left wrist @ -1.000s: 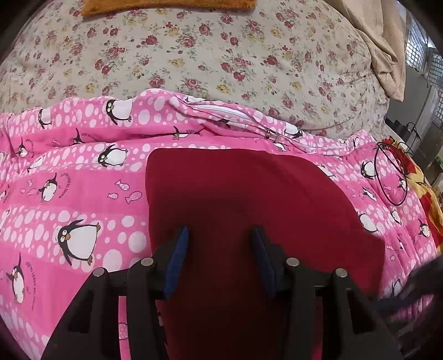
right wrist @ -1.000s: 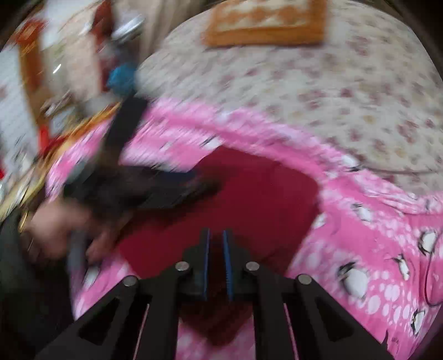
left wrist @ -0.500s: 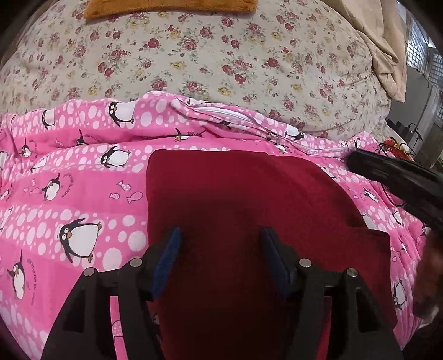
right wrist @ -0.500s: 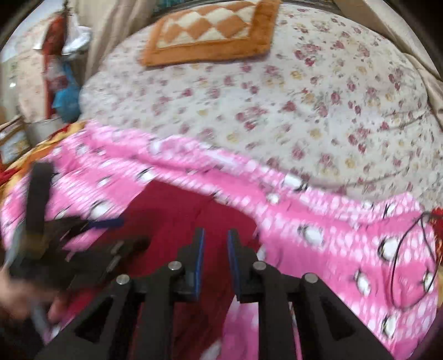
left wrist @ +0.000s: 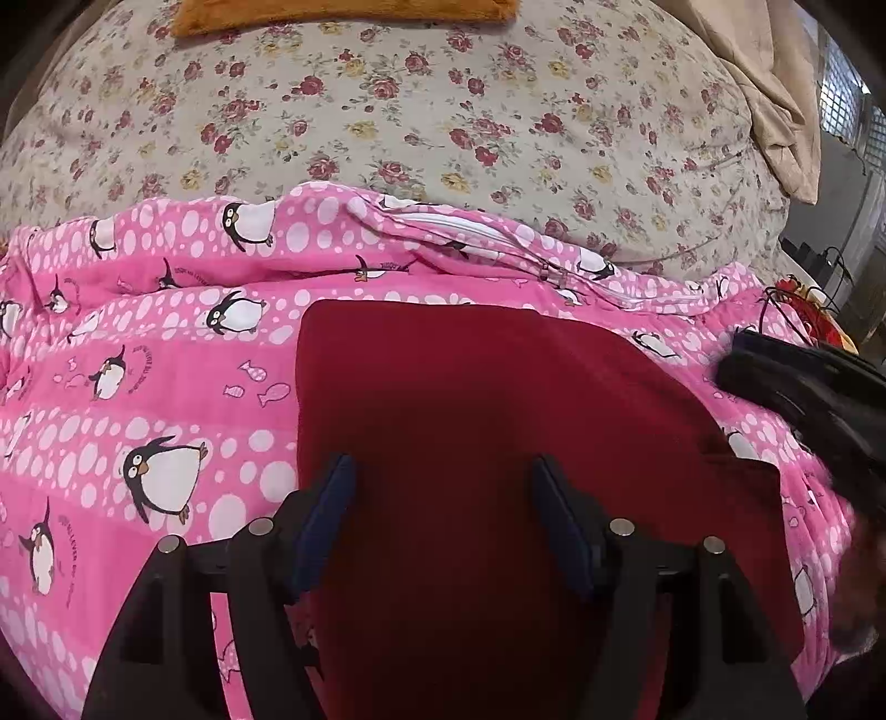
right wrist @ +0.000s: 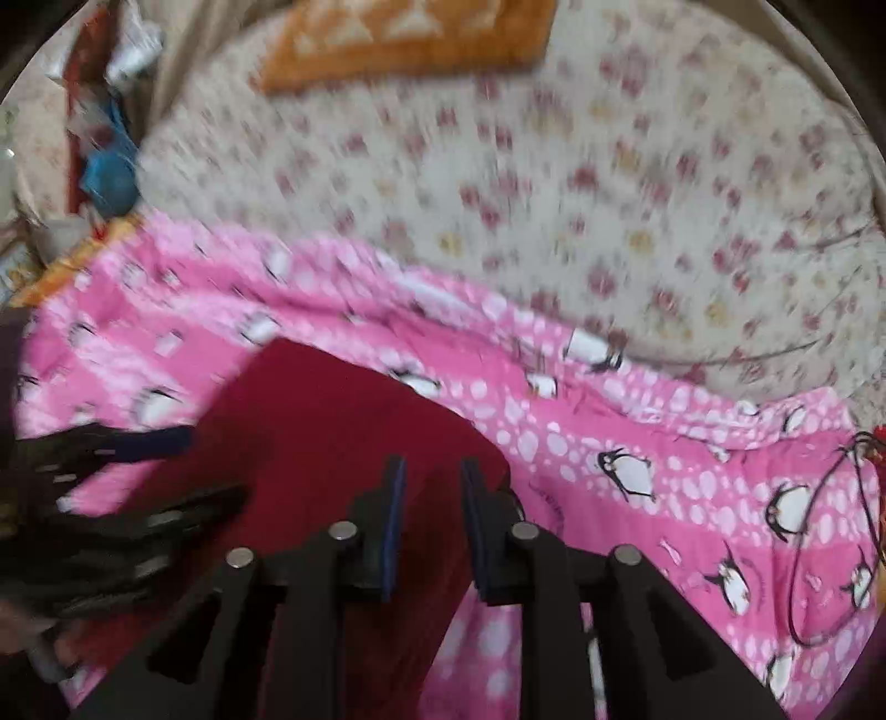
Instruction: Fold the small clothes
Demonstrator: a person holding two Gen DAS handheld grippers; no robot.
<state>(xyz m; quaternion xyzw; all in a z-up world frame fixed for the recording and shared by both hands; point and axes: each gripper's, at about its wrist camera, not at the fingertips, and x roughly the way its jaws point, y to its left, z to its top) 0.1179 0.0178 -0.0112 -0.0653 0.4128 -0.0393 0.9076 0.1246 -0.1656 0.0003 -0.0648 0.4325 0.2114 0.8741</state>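
1. The dark red garment [left wrist: 487,421] lies flat on the pink penguin blanket [left wrist: 138,399], folded into a nearly rectangular shape; its left edge is straight, and at its right side a lower layer sticks out as a small step toward the right edge of the blanket.
2. The left gripper [left wrist: 443,498] is above the near part of the garment; its jaws are spread wide, with the red cloth visible between the blue pads [left wrist: 326,515], and it grips nothing.
3. The right gripper [right wrist: 429,515] is over the right near corner of the garment [right wrist: 332,443]; its fingers stand a little apart, with a narrow gap between the blue pads [right wrist: 394,515]; red cloth shows in the gap, but I cannot tell if the pads touch it; this view is blurred.
4. In the left wrist view the right gripper appears as a dark shape [left wrist: 803,387] at the right edge of the blanket, just beside the garment; in the right wrist view the left gripper appears blurred [right wrist: 127,487] at the left side of the garment.
5. The blanket lies on a bed with a floral sheet [left wrist: 443,122]; an orange cushion [right wrist: 410,39] rests at the far edge of the bed; a thin black cable [right wrist: 830,531] lies looped on the blanket near its right edge.
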